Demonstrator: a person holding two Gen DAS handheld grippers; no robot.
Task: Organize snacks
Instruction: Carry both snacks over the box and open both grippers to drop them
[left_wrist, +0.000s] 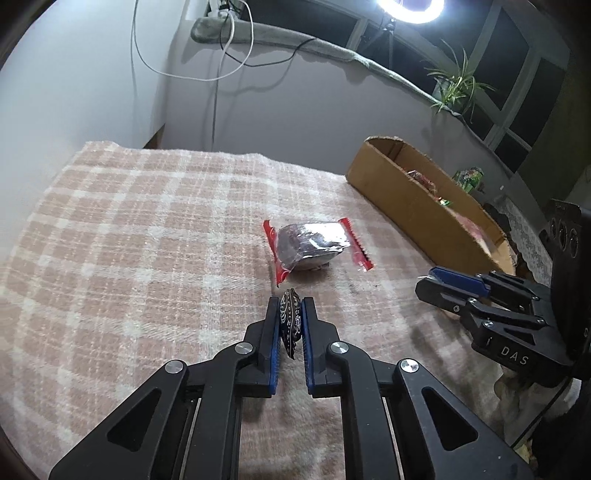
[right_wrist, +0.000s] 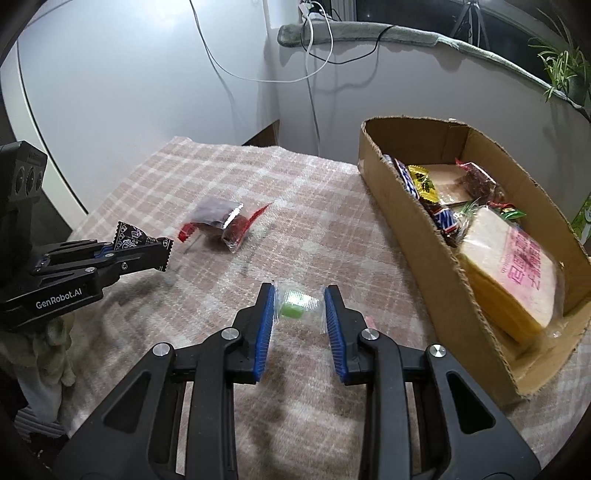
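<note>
- The left claw (left_wrist: 290, 321) is clamped on a small black sachet with white ornamental print (left_wrist: 290, 325), held above the pink-and-cream checked blanket (left_wrist: 147, 229) covering the desk.
- The right claw (right_wrist: 299, 306) grips a clear wrapper holding a green sweet (right_wrist: 297, 304), just left of the open brown cardboard box (right_wrist: 417, 218).
- A clear, red-edged packet with a dark cake inside (left_wrist: 314, 245) lies on the blanket, left of the box.
- Only the right wrist view shows the box's contents: wrapped bread slices with pink print (right_wrist: 513, 266), chocolate bars (right_wrist: 439, 214) and a yellow packet (right_wrist: 423, 181); the left wrist view sees little past the box wall.
</note>
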